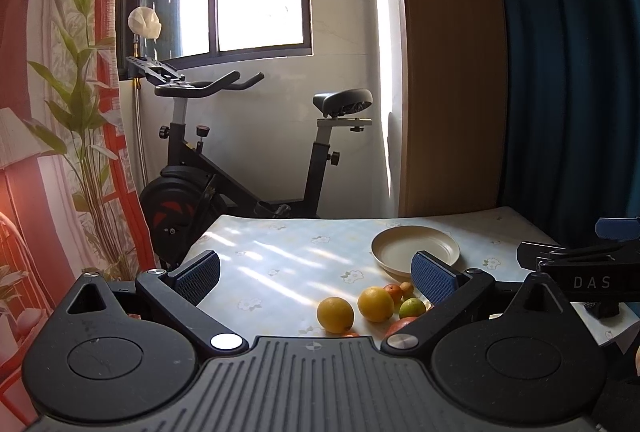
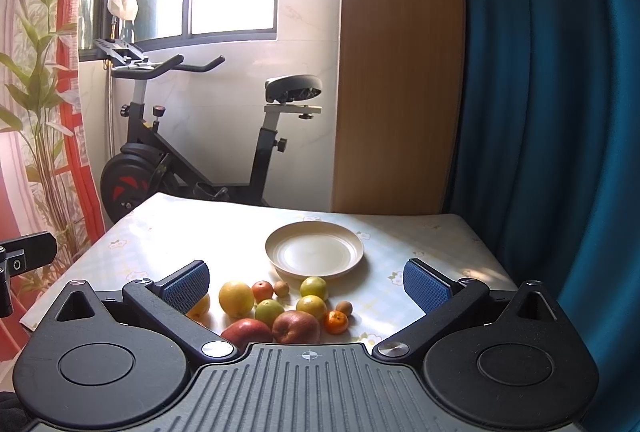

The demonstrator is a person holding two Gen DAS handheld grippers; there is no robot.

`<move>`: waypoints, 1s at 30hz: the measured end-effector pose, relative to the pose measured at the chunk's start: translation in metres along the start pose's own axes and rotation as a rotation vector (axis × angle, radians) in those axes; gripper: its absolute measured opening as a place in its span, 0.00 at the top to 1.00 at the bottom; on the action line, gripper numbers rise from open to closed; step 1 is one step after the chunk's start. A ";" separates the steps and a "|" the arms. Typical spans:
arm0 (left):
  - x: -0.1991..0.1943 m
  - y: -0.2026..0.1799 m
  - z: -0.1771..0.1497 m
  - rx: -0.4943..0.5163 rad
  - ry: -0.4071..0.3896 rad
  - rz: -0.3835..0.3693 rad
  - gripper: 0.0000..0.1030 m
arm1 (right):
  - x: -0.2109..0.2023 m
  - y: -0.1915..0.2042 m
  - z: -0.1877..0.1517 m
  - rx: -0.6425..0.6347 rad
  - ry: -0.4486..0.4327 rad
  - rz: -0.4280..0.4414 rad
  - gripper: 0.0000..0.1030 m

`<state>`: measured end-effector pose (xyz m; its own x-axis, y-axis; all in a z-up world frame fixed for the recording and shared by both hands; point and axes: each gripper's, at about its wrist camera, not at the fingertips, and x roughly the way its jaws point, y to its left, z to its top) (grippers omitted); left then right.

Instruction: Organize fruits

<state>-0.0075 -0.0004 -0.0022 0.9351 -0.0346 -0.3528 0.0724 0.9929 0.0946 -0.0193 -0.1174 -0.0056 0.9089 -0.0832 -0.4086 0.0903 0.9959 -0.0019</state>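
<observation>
While both my claws hang released, the fruit pile [image 2: 280,308] lies just ahead between my right claw [image 2: 306,282] fingers, right of my left claw [image 1: 316,272]; the cream plate [image 2: 315,250] sits beyond.

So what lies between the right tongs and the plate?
In the right wrist view, the loose fruit pile on the table sits between the open right tongs and the empty plate.

White letters "DAS" on the right gripper [image 1: 576,264] body.
</observation>
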 end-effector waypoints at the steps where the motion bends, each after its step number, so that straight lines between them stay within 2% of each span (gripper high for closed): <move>1: 0.001 0.000 0.001 -0.002 0.001 0.001 0.00 | 0.000 0.001 -0.001 -0.002 -0.001 -0.001 0.00; 16: 0.006 0.005 0.000 -0.029 0.039 0.056 0.00 | 0.000 0.001 -0.001 0.000 -0.001 -0.001 0.00; 30: 0.010 0.007 0.006 -0.023 0.045 0.046 0.00 | 0.006 -0.003 0.006 -0.002 0.003 0.023 0.00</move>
<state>0.0046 0.0057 0.0000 0.9207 0.0160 -0.3899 0.0210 0.9957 0.0905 -0.0123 -0.1214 -0.0026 0.9097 -0.0599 -0.4108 0.0686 0.9976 0.0062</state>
